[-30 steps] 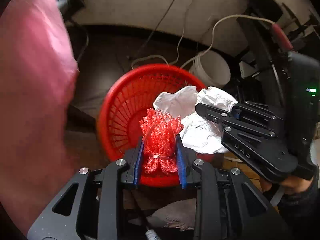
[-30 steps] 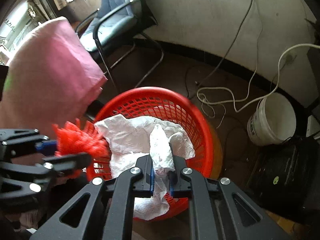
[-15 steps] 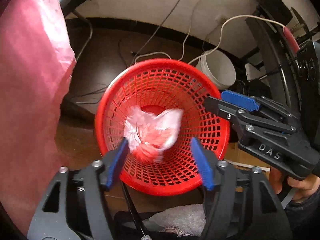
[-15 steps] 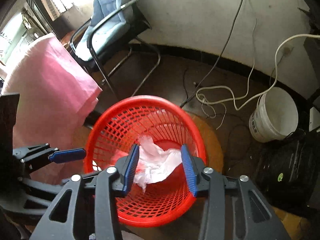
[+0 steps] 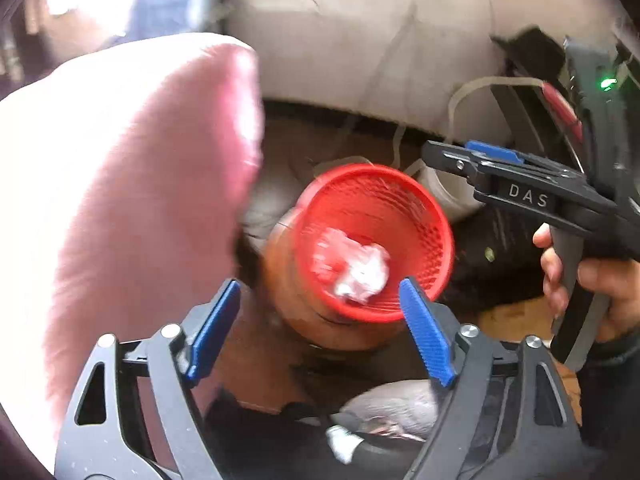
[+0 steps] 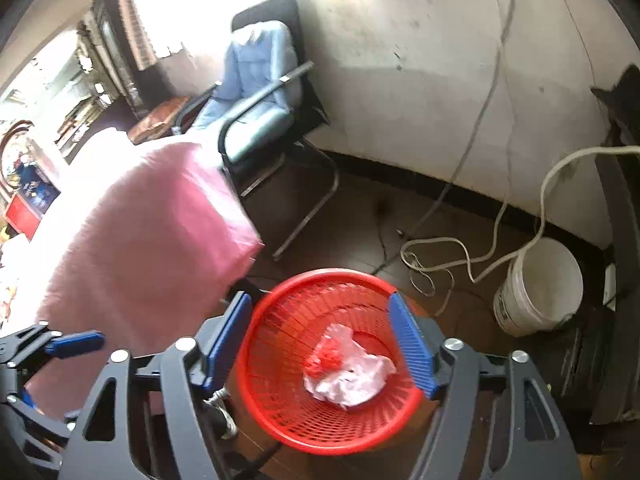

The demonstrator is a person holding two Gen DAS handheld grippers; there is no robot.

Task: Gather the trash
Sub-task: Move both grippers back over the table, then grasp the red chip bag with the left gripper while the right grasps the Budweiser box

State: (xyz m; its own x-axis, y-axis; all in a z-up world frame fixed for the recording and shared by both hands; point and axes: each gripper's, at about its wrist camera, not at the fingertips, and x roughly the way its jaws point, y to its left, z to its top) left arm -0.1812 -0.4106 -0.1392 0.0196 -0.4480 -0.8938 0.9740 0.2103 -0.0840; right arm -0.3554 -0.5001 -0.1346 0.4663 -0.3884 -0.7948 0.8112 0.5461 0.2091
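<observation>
A red mesh basket (image 5: 424,216) (image 6: 276,340) stands on the floor below both grippers. Inside it lie a crumpled white paper (image 5: 366,274) (image 6: 352,380) and a red foam net (image 6: 326,358), side by side at the bottom. My left gripper (image 5: 322,330) is open and empty, held above the basket's near rim. My right gripper (image 6: 322,340) is open and empty, also above the basket. The right gripper shows in the left wrist view (image 5: 496,160) at the right, held by a hand. The left gripper's blue fingertip (image 6: 76,342) shows in the right wrist view at the left.
A pink cloth-covered table (image 5: 120,200) (image 6: 140,240) is at the left. A white bucket (image 6: 540,284) and loose cables (image 6: 440,248) lie to the right by the wall. A blue office chair (image 6: 256,96) stands behind. A black stand (image 6: 620,240) is at the far right.
Both grippers opened and dropped the red net and white paper into the basket. Both have since lifted up and back, so the basket looks smaller.
</observation>
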